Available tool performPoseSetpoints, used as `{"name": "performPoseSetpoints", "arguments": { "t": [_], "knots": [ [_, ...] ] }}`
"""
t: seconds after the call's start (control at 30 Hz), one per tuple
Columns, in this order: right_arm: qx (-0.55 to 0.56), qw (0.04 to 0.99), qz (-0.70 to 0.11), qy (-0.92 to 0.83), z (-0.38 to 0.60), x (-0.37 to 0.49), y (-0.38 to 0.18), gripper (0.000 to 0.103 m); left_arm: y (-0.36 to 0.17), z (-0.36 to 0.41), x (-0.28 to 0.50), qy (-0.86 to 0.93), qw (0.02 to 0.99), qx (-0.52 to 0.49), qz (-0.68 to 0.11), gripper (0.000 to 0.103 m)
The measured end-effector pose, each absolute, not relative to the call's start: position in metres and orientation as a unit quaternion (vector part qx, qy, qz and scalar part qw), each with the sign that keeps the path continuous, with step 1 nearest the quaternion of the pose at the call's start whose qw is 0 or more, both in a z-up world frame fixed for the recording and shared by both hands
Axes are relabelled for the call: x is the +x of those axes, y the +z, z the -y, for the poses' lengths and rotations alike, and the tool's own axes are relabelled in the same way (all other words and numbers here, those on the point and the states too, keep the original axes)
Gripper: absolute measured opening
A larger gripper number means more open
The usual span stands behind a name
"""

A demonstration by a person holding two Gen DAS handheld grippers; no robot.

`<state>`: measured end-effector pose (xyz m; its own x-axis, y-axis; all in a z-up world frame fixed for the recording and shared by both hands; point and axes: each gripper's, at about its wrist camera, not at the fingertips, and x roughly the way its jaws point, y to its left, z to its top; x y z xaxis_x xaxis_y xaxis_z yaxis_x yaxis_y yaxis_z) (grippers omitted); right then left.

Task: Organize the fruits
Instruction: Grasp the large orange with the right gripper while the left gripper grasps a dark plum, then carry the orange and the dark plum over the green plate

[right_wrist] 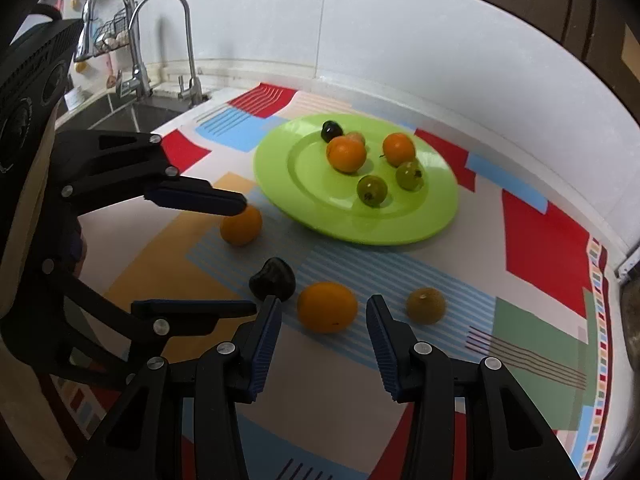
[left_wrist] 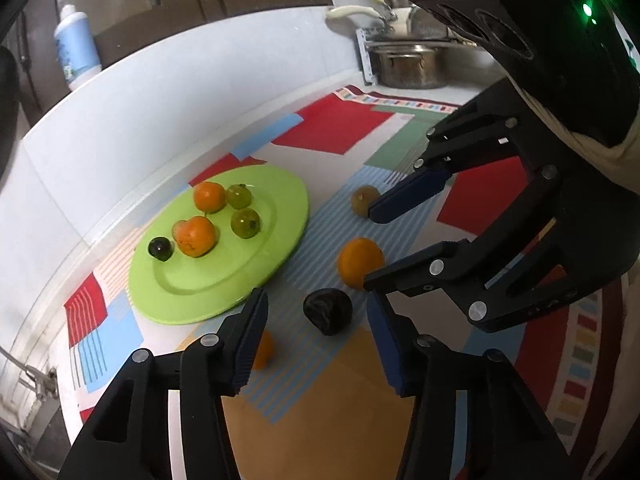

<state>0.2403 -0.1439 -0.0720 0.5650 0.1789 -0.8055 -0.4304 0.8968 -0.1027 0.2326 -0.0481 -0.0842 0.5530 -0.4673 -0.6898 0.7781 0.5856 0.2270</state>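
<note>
A green plate (left_wrist: 256, 264) (right_wrist: 312, 208) holds two orange fruits, two green grapes and a dark grape. Loose on the mat lie a dark wrinkled fruit (left_wrist: 328, 311) (right_wrist: 273, 279), an orange (left_wrist: 359, 263) (right_wrist: 327, 307), a brown-green fruit (left_wrist: 364, 199) (right_wrist: 426, 305) and a small orange (left_wrist: 262, 350) (right_wrist: 241, 225). My left gripper (left_wrist: 316, 320) (right_wrist: 244, 256) is open, its jaws on either side of the dark fruit. My right gripper (right_wrist: 324, 320) (left_wrist: 372, 248) is open, its jaws on either side of the orange.
A patchwork mat (left_wrist: 328, 392) (right_wrist: 540, 240) covers the counter. A white wall runs behind the plate. A sink with a faucet (right_wrist: 140, 64) lies left. A steel pot (left_wrist: 408, 65) stands at the far end and a white bottle (left_wrist: 76, 50) on the ledge.
</note>
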Motion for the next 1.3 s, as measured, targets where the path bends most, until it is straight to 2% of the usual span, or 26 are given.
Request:
{"name": "performPoseSetpoints", "arguments": {
  "t": [0.47,0.6,0.73,0.8,1.3],
  "knots": [
    [-0.117,0.862,-0.459,0.181,0.150,0.260,-0.092,0.045,-0.101,0.051,0.252,-0.385,0.830,0.236,-0.329,0.040],
    [-0.100,0.861,-0.464,0.181,0.155,0.264,-0.095,0.045,-0.102,0.052,0.252,-0.390,0.828,0.222,-0.338,0.031],
    [-0.081,0.860,-0.469,0.183,0.159,0.266,-0.098,0.045,-0.101,0.051,0.252,-0.383,0.831,0.213,-0.343,0.031],
    [-0.073,0.860,-0.470,0.186,0.159,0.266,-0.098,0.041,-0.100,0.050,0.252,-0.378,0.833,0.205,-0.348,0.031],
    [-0.040,0.885,-0.434,0.163,0.162,0.254,-0.069,0.041,-0.064,0.035,0.241,-0.337,0.866,0.154,-0.336,0.031]
  ]
}}
